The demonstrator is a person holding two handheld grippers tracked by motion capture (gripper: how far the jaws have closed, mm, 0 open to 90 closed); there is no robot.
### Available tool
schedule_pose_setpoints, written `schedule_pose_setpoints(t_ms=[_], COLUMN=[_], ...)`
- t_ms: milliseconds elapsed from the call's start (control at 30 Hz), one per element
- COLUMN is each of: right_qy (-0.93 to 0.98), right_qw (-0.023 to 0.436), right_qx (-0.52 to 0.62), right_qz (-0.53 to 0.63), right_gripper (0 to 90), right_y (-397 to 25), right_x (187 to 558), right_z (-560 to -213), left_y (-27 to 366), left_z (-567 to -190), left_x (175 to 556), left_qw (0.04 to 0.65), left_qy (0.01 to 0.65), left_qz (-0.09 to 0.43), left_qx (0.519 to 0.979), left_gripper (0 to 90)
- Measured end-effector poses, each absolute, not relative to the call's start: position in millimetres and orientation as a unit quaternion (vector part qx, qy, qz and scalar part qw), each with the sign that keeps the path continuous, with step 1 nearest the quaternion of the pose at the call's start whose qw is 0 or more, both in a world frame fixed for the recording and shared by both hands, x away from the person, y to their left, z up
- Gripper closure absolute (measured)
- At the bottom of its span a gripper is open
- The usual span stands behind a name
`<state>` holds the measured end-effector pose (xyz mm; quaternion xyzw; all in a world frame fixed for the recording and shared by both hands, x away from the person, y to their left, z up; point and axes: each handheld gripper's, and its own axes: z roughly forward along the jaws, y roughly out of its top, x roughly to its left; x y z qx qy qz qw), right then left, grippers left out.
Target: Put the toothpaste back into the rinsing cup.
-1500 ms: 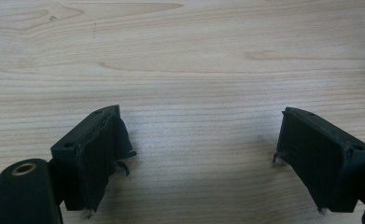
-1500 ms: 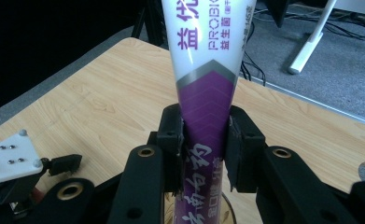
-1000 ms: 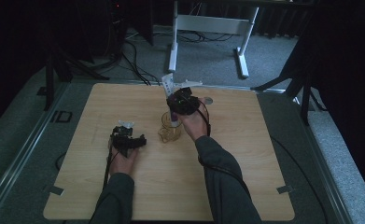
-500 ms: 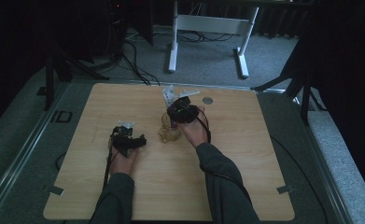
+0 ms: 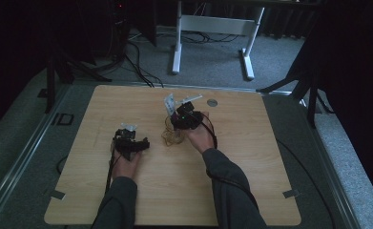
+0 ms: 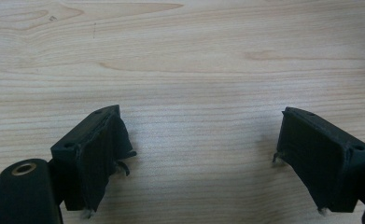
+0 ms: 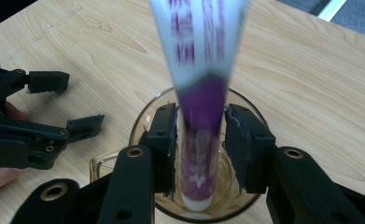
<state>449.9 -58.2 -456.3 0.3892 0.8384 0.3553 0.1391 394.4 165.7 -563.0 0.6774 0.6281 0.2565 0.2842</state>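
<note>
right tool [image 7: 201,140] pinches a white-and-purple tube [image 7: 200,116], one jaw on each side of its lower part. the tube stands nearly upright, cap end down, inside a clear glass cup [image 7: 245,107]; its white cap sits at or just above the cup's bottom, and i cannot tell whether it touches. the upper end of the tube is blurred and rises out of the top of the right gripper view.

in the high view the right tool [image 5: 186,119] hangs over the cup [image 5: 173,137], which stands on the counter [image 5: 251,181] near its middle. the flat end of the tube [image 5: 169,103] pokes up past the tool.

left tool [image 6: 201,154] is spread wide with nothing between its jaws, just bare wood grain below them. in the high view it [image 5: 129,143] rests low on the counter, left of the cup and apart from it. from the right gripper view i see it [image 7: 63,102] off to the side, jaws parted.

a small grey disc [image 5: 212,102] lies on the counter beyond the right tool, near the far edge.
</note>
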Motion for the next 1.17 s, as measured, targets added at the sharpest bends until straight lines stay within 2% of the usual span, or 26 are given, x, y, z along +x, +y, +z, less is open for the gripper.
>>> schedule_pose_setpoints(t_ms=[300, 767, 1167], right_qy=[0.840, 0.837, 0.835], right_qw=[0.133, 0.142, 0.120], right_qx=[0.390, 0.365, 0.397], right_qz=[0.354, 0.382, 0.361], right_gripper=[61.5, 53.4, 49.2], right_y=[-66.5, -88.6, -145.6], right_x=[447.1, 427.2, 409.3], right_z=[-461.2, -437.0, -462.0], left_y=[165.7, 165.6, 165.6], left_z=[-563.1, -563.1, -563.1], left_x=[394.5, 394.5, 394.4], left_qw=[0.285, 0.285, 0.285], left_qy=[0.628, 0.628, 0.628], left_qz=[0.257, 0.256, 0.256], left_qx=[0.677, 0.677, 0.677], left_gripper=[14.3, 14.2, 14.3])
